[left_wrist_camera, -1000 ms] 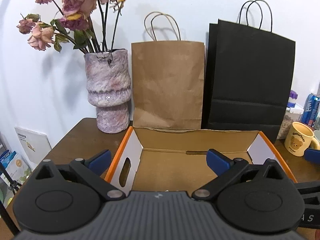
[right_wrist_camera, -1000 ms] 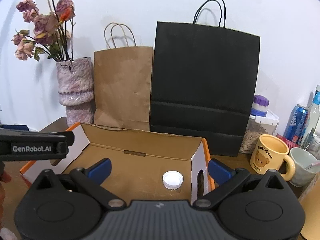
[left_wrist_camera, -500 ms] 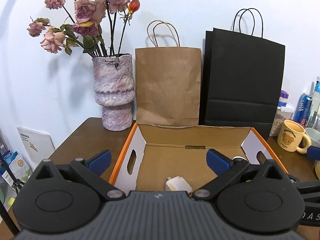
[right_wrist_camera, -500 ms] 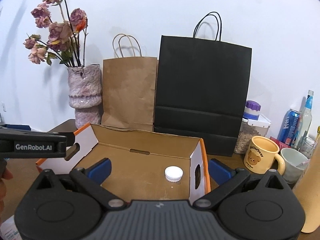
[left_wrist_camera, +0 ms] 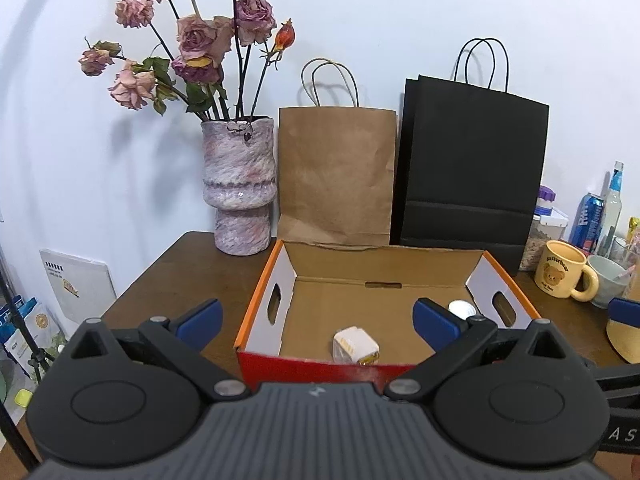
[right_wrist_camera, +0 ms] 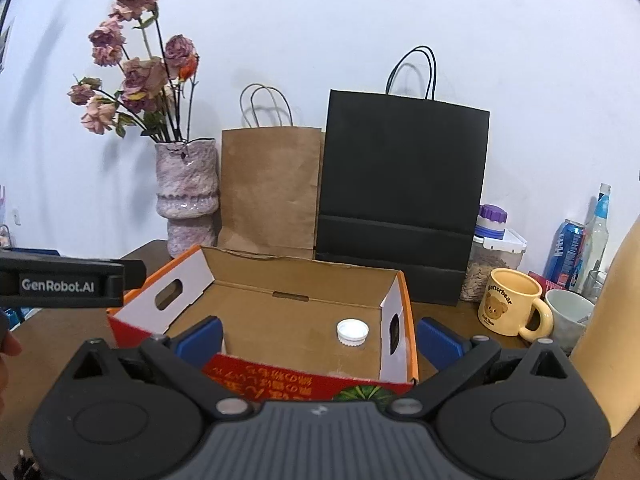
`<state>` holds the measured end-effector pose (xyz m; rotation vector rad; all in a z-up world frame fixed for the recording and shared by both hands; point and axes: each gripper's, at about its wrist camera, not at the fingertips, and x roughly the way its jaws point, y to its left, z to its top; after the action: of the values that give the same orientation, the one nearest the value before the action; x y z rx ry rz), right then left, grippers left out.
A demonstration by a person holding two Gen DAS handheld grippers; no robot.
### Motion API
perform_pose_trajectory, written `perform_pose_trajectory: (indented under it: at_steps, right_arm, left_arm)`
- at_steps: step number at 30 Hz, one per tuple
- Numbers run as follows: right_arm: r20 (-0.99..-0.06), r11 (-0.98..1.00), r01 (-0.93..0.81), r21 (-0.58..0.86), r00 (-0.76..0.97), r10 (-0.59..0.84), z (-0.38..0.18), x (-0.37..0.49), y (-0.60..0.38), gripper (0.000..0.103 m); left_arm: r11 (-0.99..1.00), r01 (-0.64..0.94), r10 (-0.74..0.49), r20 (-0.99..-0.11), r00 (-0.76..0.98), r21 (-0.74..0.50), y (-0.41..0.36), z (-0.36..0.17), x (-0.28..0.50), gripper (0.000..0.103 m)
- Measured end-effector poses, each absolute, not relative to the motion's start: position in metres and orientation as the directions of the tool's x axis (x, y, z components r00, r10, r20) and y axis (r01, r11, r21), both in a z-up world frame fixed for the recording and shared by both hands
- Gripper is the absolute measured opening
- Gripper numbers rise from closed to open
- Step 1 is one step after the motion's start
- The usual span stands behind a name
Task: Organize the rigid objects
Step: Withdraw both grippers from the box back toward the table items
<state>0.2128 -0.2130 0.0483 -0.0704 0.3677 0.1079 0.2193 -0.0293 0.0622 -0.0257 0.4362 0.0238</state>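
Observation:
An open cardboard box [left_wrist_camera: 260, 300] with orange rims and a red front stands on the brown table, also seen in the right wrist view as the box [right_wrist_camera: 408, 312]. Inside lie a small white and yellow block [left_wrist_camera: 355, 345] near the front and a white round cap [right_wrist_camera: 352, 332] by the right wall; the cap [left_wrist_camera: 462, 309] shows partly behind a finger in the left view. My left gripper [left_wrist_camera: 318, 318] is open above the box's front edge with nothing between its fingers. My right gripper [right_wrist_camera: 318, 338] is open too, spanning the box's front right part.
Behind the box stand a pink vase [left_wrist_camera: 239, 184] with dried roses, a brown paper bag [left_wrist_camera: 336, 176] and a black paper bag [left_wrist_camera: 472, 168]. A yellow bear mug [right_wrist_camera: 512, 306], a pale cup [right_wrist_camera: 568, 320], a jar, a can and a bottle crowd the right side.
Both grippers have drawn back and up from the box, so its red front wall now shows. The white and yellow block has come into sight inside the box.

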Motion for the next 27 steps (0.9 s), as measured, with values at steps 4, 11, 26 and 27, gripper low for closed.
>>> perform_pose_trajectory:
  at_steps: [4,11,26,27]
  right_arm:
    - [-0.358,0.990,-0.131,-0.048,0.928,0.105,0.046,0.194,-0.210,0.103]
    - [-0.356,0.987,-0.149,-0.063,0.927,0.118,0.041,0.161,-0.203,0.103]
    - [-0.387,0.984,-0.166,-0.072,0.913,0.126,0.022,0.101,-0.196,0.103]
    - [-0.390,0.984,-0.166,-0.071,0.912,0.125,0.020,0.098,-0.196,0.103]
  left_arm:
    - [1.000,-0.029,0.022,-0.423,0.906,-0.010,-0.023,0.062,0.203,0.103]
    - [0.999,-0.032,0.036,-0.422,0.906,0.017,-0.016,0.060,0.176,0.103]
    - [0.999,-0.023,0.032,-0.427,0.904,0.027,0.004,0.046,0.117,0.103]
    - [0.999,-0.021,0.031,-0.428,0.903,0.028,0.005,0.045,0.113,0.103]
